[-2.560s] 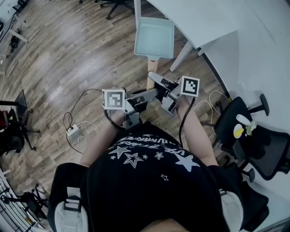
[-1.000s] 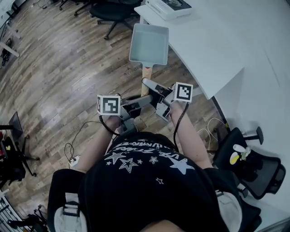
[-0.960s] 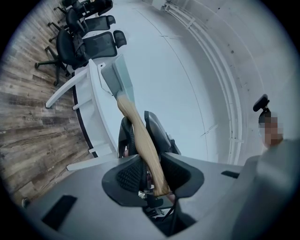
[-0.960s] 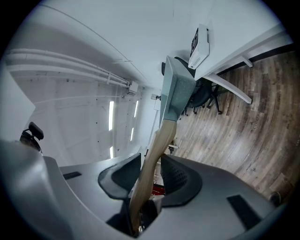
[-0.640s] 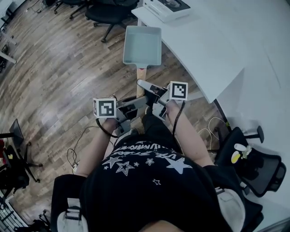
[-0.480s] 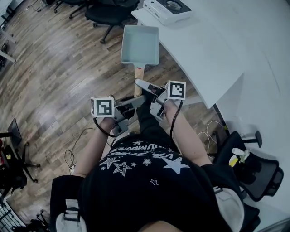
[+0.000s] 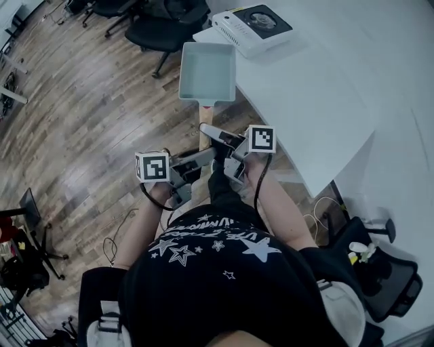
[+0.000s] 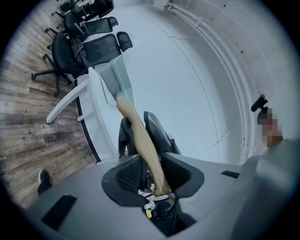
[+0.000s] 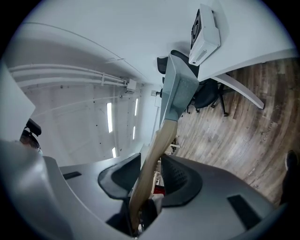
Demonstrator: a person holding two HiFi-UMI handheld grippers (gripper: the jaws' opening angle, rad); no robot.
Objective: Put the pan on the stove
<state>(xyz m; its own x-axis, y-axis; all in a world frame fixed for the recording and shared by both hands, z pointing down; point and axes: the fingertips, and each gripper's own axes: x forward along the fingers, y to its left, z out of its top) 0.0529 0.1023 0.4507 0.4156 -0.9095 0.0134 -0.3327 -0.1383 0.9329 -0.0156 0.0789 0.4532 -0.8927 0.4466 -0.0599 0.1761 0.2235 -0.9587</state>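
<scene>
A pale green square pan with a wooden handle hangs in the air in front of the person, at the white table's edge. Both grippers clamp that handle: the left gripper from the left, the right gripper from the right. In the left gripper view the handle runs between the dark pads to the pan. The right gripper view shows the handle between the pads and the pan beyond. A white stove with a black top sits on the table, just beyond the pan.
The white curved table fills the right side. Black office chairs stand at the top left and bottom right. Wood floor lies left, with a cable and a chair base on it.
The person has walked on with the pan held by both grippers; the stove has come fully into view and the pan now hangs at the table corner near it.
</scene>
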